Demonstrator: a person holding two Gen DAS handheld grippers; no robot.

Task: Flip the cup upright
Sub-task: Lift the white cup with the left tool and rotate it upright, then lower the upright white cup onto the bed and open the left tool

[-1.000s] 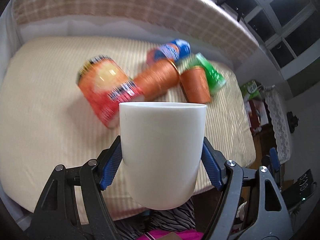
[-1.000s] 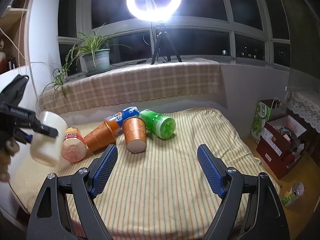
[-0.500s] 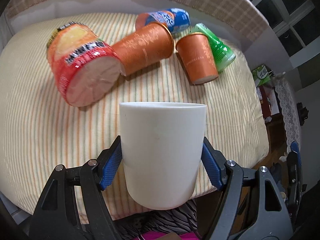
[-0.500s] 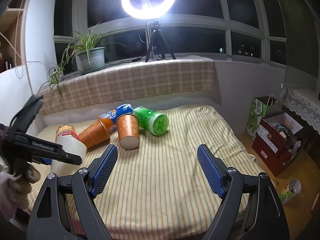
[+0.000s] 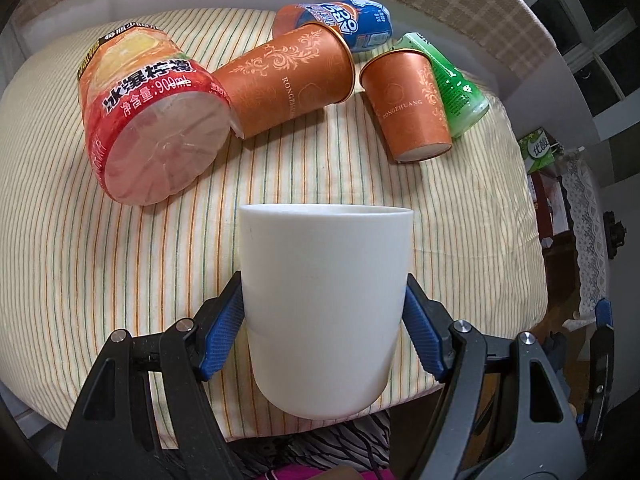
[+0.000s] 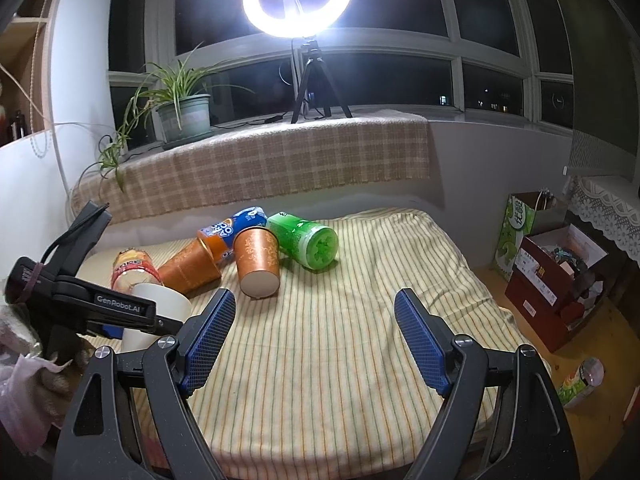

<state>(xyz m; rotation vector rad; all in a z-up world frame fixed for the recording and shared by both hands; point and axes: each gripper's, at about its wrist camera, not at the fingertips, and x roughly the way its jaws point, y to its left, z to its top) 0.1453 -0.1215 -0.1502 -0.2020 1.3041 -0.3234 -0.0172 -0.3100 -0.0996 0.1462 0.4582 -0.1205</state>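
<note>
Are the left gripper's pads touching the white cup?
Touching. In the left wrist view both blue pads of the left gripper press against the white cup, one on each side, with no gap visible.

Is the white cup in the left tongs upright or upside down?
Upright: the white cup shows its open rim on top and rounded base below, between the left tongs.

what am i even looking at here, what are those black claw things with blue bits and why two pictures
Those are handheld grippers, one in each of a person's hands, each carrying a camera that looks out along its two blue-padded fingers. The left gripper is shut on a white cup, rim up, above a striped cloth. The right gripper is open and holds nothing; its view shows the same cup at the left. Lying on the cloth are two orange paper cups and bottles: a red one, a blue one and a green one.
</note>
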